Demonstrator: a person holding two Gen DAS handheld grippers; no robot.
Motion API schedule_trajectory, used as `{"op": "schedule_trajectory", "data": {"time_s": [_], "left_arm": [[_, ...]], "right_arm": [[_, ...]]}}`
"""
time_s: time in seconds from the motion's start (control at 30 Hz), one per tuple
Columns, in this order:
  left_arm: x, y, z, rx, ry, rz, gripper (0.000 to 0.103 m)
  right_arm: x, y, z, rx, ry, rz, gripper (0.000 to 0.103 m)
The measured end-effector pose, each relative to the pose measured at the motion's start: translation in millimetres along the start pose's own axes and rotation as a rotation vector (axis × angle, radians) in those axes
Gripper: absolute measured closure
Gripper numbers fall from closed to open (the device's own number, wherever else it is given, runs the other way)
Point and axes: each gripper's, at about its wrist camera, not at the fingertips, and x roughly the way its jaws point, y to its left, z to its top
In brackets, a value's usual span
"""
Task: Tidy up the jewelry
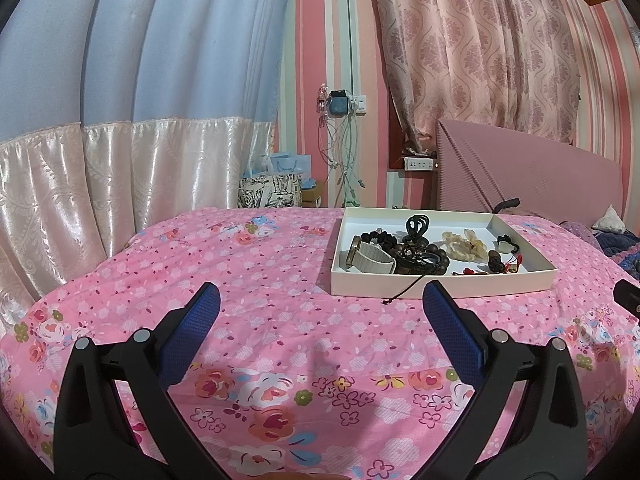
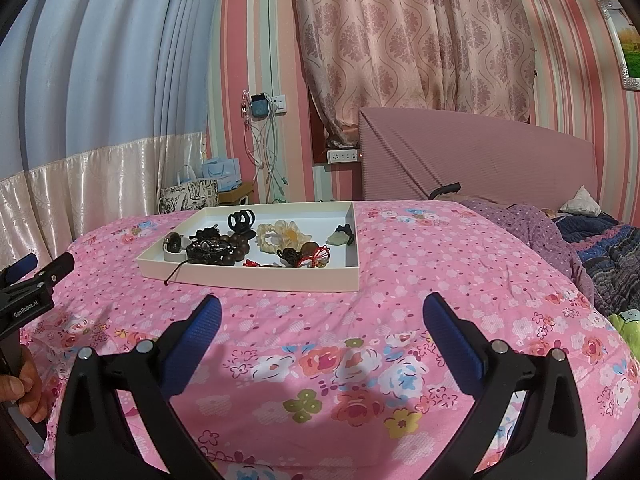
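Label "GenRobot.AI" on left tool [image 2: 36,270] | both tools spread apart, empty | right tool [image 2: 322,322] facing jewelry tray [image 2: 256,278]

In your right wrist view the left gripper [image 2: 38,268] is cut off by the left edge, and only part of the hand [image 2: 24,384] holding it shows. The tangle of dark bracelets [image 2: 212,246] in the tray [image 2: 256,278] overlaps too much for you to count pieces. Small red bits [image 2: 256,263] near the front wall are too small to identify.
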Motion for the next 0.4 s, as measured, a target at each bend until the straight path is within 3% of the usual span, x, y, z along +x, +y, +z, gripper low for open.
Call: {"op": "schedule_trajectory", "data": {"time_s": [0.4], "left_arm": [[0.6, 1.1, -0.1, -0.005, 0.000, 0.005, 0.003]], "right_arm": [[-0.6, -0.8, 0.0, 0.000, 0.000, 0.000, 0.002]]}}
